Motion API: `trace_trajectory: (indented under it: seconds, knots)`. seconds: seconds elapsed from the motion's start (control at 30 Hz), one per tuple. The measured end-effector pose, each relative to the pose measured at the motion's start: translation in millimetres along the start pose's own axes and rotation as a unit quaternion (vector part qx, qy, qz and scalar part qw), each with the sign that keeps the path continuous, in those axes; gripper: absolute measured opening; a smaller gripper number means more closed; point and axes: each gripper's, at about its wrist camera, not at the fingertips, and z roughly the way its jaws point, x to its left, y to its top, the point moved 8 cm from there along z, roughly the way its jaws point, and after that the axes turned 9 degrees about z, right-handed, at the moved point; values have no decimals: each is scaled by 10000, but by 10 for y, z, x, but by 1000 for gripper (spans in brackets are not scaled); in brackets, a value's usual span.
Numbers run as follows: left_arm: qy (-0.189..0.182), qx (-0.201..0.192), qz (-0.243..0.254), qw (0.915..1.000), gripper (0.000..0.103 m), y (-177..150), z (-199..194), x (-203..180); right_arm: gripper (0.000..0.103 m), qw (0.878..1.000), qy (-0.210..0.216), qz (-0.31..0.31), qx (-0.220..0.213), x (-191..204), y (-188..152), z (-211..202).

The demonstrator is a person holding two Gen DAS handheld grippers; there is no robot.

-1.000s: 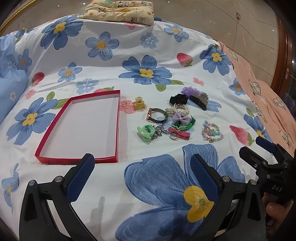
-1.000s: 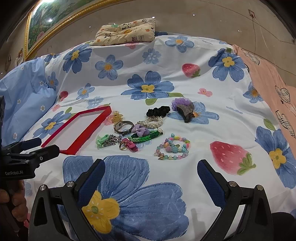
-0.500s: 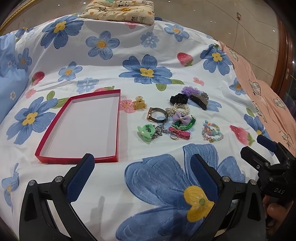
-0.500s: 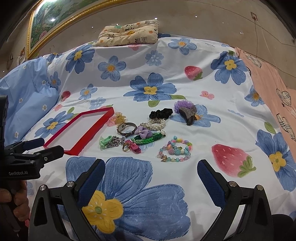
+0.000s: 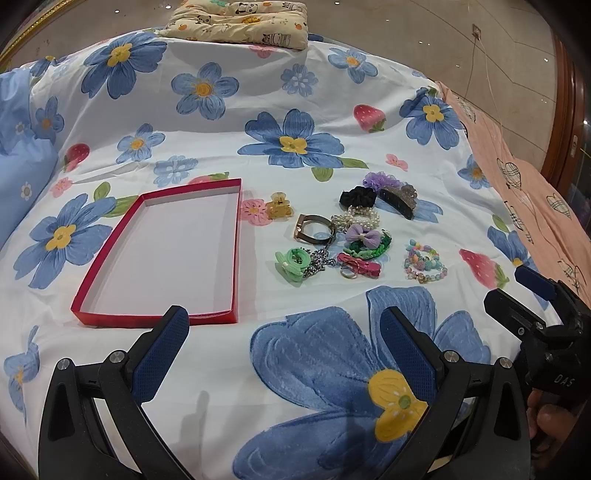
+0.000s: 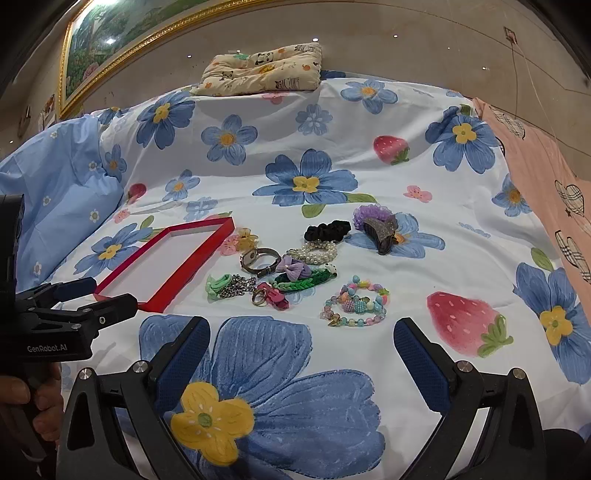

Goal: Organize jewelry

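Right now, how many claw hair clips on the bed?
2. The yellow claw clip lies just right of the red tray; the dark glittery claw clip lies at the pile's far right, beside the purple scrunchie.

Tray (image 5: 236, 254) sits on bedsheet (image 5: 221, 369), left of accessory pile. Small claw clip (image 5: 280, 206) just beside tray's far right corner. Watch (image 5: 312, 229) next right, bead bracelet (image 5: 424, 262) at pile's right edge, scrunchie (image 5: 357, 197) behind. Pillow (image 5: 240, 18) way back.

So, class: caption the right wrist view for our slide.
Open right gripper faces scattered jewelry beside an empty red tray.
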Motion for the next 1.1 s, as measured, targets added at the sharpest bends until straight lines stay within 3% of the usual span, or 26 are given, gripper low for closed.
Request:
trace_trajectory:
  seconds: [1.1]
  knots:
    - [-76,85,-52,9999,103,-7,74,-1,101,9997,47,185,144,-84,35,105]
